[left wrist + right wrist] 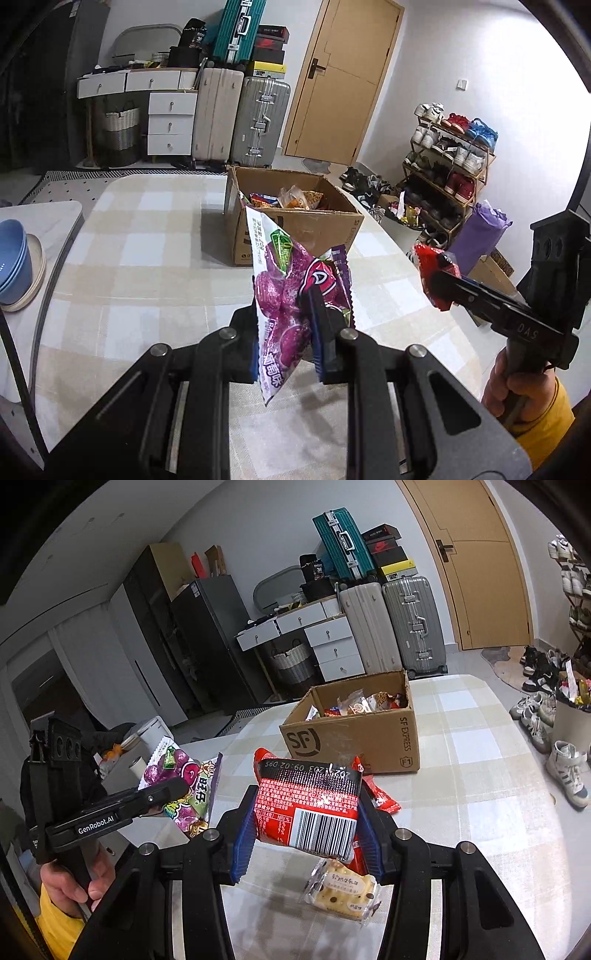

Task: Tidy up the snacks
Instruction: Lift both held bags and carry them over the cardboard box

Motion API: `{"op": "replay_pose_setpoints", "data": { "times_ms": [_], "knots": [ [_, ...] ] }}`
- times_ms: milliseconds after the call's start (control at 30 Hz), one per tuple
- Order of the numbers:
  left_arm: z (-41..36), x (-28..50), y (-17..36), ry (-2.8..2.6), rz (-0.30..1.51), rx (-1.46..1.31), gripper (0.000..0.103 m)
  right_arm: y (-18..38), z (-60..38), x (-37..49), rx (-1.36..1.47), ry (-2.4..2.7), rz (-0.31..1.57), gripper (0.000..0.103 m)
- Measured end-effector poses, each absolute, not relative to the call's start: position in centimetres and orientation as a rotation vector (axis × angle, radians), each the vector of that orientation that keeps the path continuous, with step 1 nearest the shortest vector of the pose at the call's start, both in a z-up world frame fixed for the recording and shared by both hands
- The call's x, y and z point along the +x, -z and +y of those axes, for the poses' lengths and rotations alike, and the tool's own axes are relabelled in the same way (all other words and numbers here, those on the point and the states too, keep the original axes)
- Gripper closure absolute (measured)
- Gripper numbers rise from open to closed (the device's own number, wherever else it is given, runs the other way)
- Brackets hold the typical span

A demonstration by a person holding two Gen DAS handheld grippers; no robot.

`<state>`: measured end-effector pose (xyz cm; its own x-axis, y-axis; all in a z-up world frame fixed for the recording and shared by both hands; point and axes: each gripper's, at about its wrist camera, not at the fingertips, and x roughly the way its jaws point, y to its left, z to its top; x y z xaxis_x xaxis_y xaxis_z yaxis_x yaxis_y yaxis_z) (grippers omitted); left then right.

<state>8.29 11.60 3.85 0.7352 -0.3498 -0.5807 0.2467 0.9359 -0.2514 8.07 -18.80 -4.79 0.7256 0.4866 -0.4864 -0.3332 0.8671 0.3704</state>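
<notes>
- Left wrist view: a purple grape-candy bag (291, 295) hangs above the checked tablecloth (147, 236), pinched between the blue pads (320, 343) of the left gripper (286, 347); its top corner reaches up in front of the cardboard box (295, 225).
- Right wrist view: a red snack packet (310, 805), barcode side toward the camera, is clamped between the blue pads (243, 834) of the right gripper (306, 834) and held off the table.
- Each tool shows in the other's camera: the right gripper (443, 280) bites the red packet (432, 273) at the right edge of the left view, and the left gripper (162, 794) grips the purple bag (184, 775) at the left of the right view. A hand (74, 882) with a yellow sleeve holds that left tool's handle.
- Below the red packet a clear-wrapped biscuit pack (343, 890) lies flat on the cloth, and another red wrapper (380, 794) lies just beyond it, near the box.
- The open box (354, 738), marked SF Express, stands on the far part of the table with assorted snacks inside.
- Blue bowls (13, 258) are stacked on a plate at the left table edge.
- Suitcases (240, 118) and a wooden door (343, 81) stand behind, with a shoe rack (447, 162) to the right.
</notes>
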Motion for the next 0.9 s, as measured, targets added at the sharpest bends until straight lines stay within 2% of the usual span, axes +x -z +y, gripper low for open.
{"op": "replay_pose_setpoints", "data": {
  "times_ms": [267,467,900],
  "knots": [
    [13.4,7.7,-5.2,0.331,0.666,-0.162,0.086,3.5,-18.1,9.4,0.227,-0.473,0.595,0.054],
    [13.1,10.5,-7.2,0.334,0.641,-0.135,0.086,1.6,-17.8,12.2,0.199,-0.502,0.57,0.054],
    [10.2,25.4,-11.0,0.3,0.615,-0.017,0.085,-2.5,-19.2,23.8,0.197,-0.492,0.569,0.054]
  ]
}}
